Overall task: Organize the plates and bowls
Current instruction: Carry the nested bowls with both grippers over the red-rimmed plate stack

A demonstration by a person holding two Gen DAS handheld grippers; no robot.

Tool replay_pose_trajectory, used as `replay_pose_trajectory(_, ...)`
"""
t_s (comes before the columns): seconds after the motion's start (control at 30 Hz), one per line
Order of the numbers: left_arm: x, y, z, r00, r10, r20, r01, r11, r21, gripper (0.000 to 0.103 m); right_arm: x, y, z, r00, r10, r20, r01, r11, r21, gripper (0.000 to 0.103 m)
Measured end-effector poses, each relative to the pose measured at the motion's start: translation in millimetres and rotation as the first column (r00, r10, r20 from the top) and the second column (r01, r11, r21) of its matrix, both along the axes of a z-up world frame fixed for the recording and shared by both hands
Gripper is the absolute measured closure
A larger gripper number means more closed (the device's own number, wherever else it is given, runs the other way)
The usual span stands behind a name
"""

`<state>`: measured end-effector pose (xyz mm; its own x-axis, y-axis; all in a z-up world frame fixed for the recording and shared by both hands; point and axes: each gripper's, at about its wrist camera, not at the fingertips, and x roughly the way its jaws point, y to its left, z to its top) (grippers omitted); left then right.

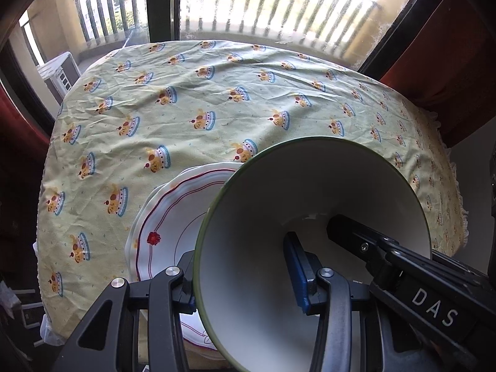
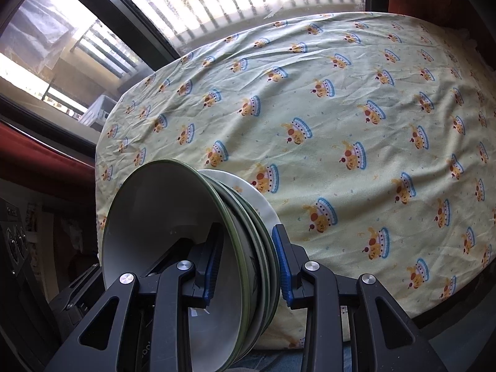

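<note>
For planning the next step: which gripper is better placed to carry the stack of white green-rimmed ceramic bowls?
Probably right: the right gripper clamps across the whole stack of white green-rimmed bowls; the left gripper visibly pinches only the top bowl by its wall.

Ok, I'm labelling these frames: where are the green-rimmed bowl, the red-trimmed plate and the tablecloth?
green-rimmed bowl (image 1: 257, 248): left wrist view, white inner wall.
red-trimmed plate (image 1: 154, 238): left wrist view, red flower on rim.
tablecloth (image 2: 341, 99): right wrist view, bare patterned cloth.

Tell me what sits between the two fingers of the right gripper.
In the right wrist view, the right gripper has the rims of a stack of green-rimmed bowls between its blue-padded fingers; nothing else lies in the gap.
</note>
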<state>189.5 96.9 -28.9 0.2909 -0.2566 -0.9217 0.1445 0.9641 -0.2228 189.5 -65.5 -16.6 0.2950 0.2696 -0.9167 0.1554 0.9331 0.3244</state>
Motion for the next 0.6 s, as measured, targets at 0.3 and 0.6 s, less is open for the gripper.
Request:
replay_pose_trajectory(0.3, 10, 27, -14, 0.998, -0.039, -0.044, 0.040, 0.999, 0.013, 0.059, 7, 31, -16, 0.998, -0.032, -0.047, 0.032, 0.999, 0.010, 0.066)
replay_pose_trajectory(0.6, 16, 37, -25, 0.993, -0.102, -0.066, 0.103, 0.995, 0.012, 0.059, 5, 45, -29, 0.993, -0.082, -0.088, 0.083, 0.997, 0.008, 0.066)
